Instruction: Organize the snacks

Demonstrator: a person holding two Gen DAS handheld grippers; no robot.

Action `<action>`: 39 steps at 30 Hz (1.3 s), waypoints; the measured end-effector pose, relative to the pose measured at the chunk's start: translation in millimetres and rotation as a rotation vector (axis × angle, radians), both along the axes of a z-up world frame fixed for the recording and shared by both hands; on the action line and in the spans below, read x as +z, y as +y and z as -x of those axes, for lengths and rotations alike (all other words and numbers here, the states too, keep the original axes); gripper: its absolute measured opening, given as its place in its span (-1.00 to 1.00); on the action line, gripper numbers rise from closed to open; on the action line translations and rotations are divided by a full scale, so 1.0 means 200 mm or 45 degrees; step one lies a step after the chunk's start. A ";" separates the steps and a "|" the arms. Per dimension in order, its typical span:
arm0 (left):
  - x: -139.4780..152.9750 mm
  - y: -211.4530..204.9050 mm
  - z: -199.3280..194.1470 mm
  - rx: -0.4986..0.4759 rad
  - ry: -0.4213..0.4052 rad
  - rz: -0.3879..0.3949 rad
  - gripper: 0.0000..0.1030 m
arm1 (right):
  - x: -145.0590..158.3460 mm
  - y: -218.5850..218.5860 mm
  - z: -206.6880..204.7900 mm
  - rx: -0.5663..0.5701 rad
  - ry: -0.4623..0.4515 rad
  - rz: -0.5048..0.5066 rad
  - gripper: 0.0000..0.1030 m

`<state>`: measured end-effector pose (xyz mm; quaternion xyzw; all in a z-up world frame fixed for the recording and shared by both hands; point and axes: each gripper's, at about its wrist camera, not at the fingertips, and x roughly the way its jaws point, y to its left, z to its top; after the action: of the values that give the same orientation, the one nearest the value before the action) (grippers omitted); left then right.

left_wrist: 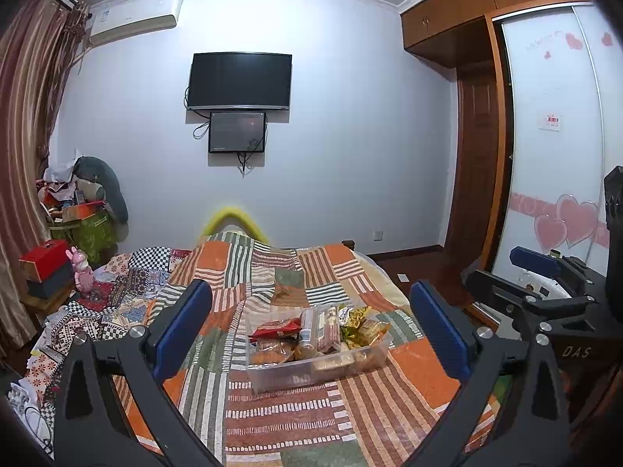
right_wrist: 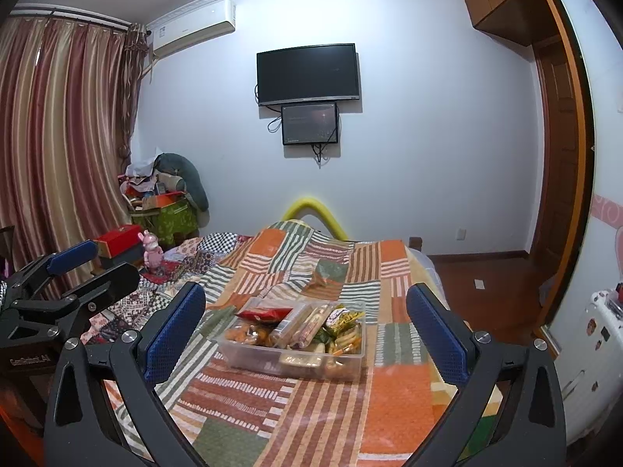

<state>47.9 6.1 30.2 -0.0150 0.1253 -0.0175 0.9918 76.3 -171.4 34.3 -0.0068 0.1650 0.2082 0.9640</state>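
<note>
A clear plastic box [left_wrist: 272,379] [right_wrist: 249,358] full of snacks sits on the patchwork bedspread [left_wrist: 280,420] [right_wrist: 401,393]. Inside it lie a red packet [left_wrist: 276,327] [right_wrist: 264,314], wrapped sticks [left_wrist: 329,327] [right_wrist: 311,325] and a yellow-green packet [left_wrist: 354,317] [right_wrist: 344,317]. One small packet [left_wrist: 286,290] [right_wrist: 323,278] lies loose on the bed beyond the box. My left gripper [left_wrist: 309,295] is open, empty, short of the box. My right gripper [right_wrist: 305,292] is also open and empty, with the box ahead between its blue pads. Each gripper shows at the other view's edge [left_wrist: 510,272] [right_wrist: 95,268].
A pink toy rabbit [left_wrist: 81,268] [right_wrist: 152,251] and a red box [left_wrist: 44,257] [right_wrist: 118,239] stand at the bed's left side, with a clutter pile [left_wrist: 81,202] behind. A wardrobe [left_wrist: 553,148] and a white appliance [right_wrist: 599,350] are on the right. The bed's right edge drops to a wooden floor [right_wrist: 486,284].
</note>
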 end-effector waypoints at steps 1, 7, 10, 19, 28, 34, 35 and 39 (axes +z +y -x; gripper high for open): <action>0.00 0.00 0.00 -0.001 -0.001 0.002 1.00 | 0.00 -0.01 0.01 0.000 0.000 -0.002 1.00; 0.00 -0.01 0.01 -0.007 -0.005 0.004 1.00 | -0.01 -0.01 0.02 -0.001 -0.008 0.002 1.00; 0.01 -0.01 0.02 -0.010 -0.011 0.004 1.00 | 0.00 -0.01 0.03 -0.001 -0.011 0.006 1.00; 0.02 -0.01 0.01 -0.011 -0.014 0.008 1.00 | 0.00 -0.01 0.02 -0.011 -0.009 0.003 1.00; 0.00 0.00 0.00 0.001 -0.014 0.018 1.00 | 0.00 -0.02 0.00 -0.030 0.002 0.008 1.00; -0.01 0.00 -0.02 0.002 -0.006 0.027 1.00 | 0.00 -0.02 0.00 -0.044 0.000 0.007 1.00; -0.01 0.00 -0.02 0.000 -0.004 0.028 1.00 | 0.00 -0.02 0.00 -0.045 0.001 0.007 1.00; -0.02 0.00 -0.02 -0.004 -0.003 0.027 1.00 | 0.00 -0.03 0.00 -0.053 0.003 0.008 1.00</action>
<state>52.6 6.8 26.6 -0.0254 0.1239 -0.0203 0.9918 75.4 -176.7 33.4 -0.0060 0.1667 0.1877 0.9680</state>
